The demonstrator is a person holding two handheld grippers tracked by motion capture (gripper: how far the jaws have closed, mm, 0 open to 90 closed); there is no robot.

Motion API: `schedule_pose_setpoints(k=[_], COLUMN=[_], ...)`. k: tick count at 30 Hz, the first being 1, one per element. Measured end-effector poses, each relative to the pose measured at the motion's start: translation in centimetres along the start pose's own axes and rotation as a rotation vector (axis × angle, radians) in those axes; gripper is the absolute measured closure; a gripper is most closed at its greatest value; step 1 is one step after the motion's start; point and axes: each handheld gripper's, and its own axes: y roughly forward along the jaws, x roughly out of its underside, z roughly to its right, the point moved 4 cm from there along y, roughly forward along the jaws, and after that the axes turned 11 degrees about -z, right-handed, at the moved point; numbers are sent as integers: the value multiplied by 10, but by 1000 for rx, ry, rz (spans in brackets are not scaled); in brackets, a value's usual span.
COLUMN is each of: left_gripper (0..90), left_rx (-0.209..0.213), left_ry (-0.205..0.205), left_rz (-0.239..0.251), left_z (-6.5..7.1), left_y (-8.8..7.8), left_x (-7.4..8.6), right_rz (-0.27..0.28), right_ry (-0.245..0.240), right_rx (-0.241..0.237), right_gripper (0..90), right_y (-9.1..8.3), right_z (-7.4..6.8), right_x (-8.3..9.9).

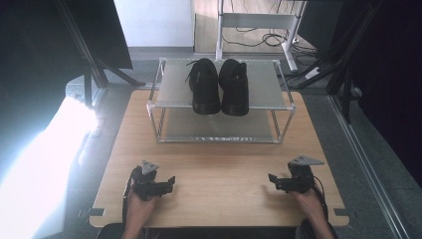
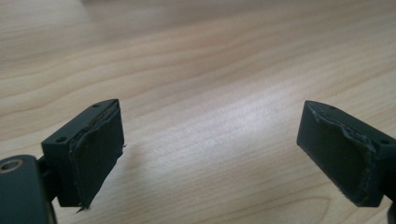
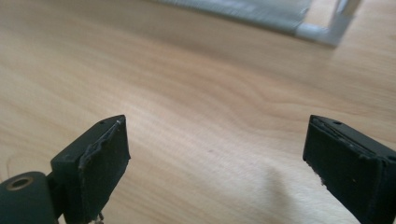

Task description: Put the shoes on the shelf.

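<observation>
1. Two black shoes (image 1: pixel 219 85) stand side by side on the top shelf of a metal rack (image 1: pixel 286 106), in the upper middle of the high view, toes toward the lower edge of the frame. They are well apart from both grippers.
2. We see the whole wooden table (image 1: pixel 219 164) from the high view, along with grey floor and cables beyond it at the top of the frame; neither gripper view gives us the shoes.
3. We find the left gripper (image 1: pixel 169 183) at the lower left of the high view, held in a hand (image 1: pixel 138 206) whose forearm enters from the bottom edge. It lies low over the table, pointing toward the frame's right.
4. We find the right gripper (image 1: pixel 273 180) at the lower right, in the other hand (image 1: pixel 308 199), pointing toward the frame's left, so the two face each other across bare wood.
5. From the left gripper view (image 2: pixel 210 144) we get spread jaws with only wood grain between them.
6. From the right gripper view (image 3: pixel 217 158) we also get jaws spread wide over bare wood, plus a corner of the rack (image 3: pixel 327 32) at the upper right, which the left gripper view lacks.
</observation>
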Motion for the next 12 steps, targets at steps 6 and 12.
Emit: schedule_pose_setpoints(k=[6, 12], left_gripper=[52, 42], left_rx=[-15, -14], left_ry=[68, 93], left_rz=[-57, -64], left_z=[14, 21], left_y=[9, 12], left_x=[0, -2], right_rz=[-46, -78], right_ry=[-50, -96], right_rx=[-9, -7], right_gripper=[39, 29], right_y=[9, 16], right_z=[-13, -22], right_x=[1, 2])
